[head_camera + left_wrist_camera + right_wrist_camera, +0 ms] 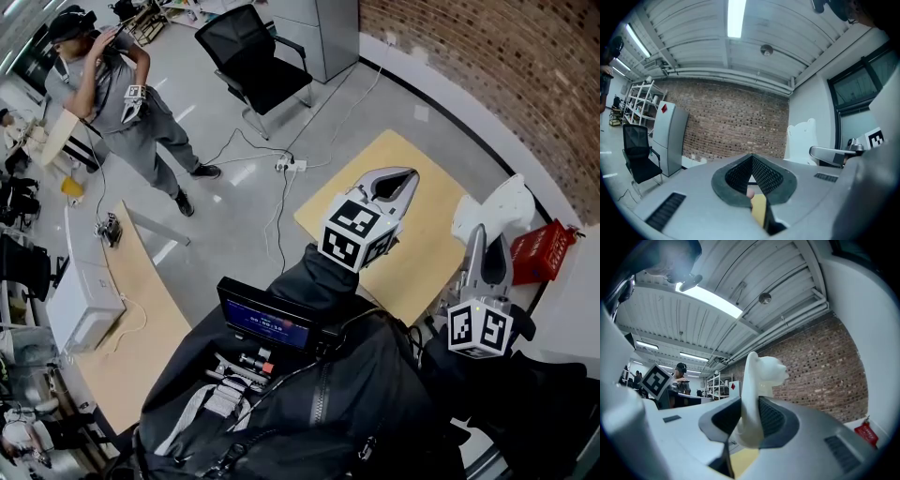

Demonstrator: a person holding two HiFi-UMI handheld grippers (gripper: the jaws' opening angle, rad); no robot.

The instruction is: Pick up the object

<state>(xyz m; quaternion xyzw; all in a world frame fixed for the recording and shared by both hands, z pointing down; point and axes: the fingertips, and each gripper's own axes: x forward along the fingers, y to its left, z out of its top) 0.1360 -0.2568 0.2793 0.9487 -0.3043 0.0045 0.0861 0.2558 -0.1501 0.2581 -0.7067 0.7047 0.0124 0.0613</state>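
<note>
The object is a white, animal-shaped figure (499, 210). My right gripper (476, 236) is shut on its lower part and holds it off the right edge of the light wooden table (419, 267). In the right gripper view the white figure (765, 370) stands upright, pinched between the dark pads (772, 417). My left gripper (395, 184) hovers over the table's middle with its jaw tips touching and nothing between them. In the left gripper view the white figure (801, 138) appears at the right, with the right gripper (833, 153) in front of it.
A red basket (545, 249) sits beside the table at the right, near the brick wall (487, 66). A black office chair (255, 64) and a power strip (291, 165) with cables are on the floor beyond. A person (117, 94) stands far left by light desks (127, 323).
</note>
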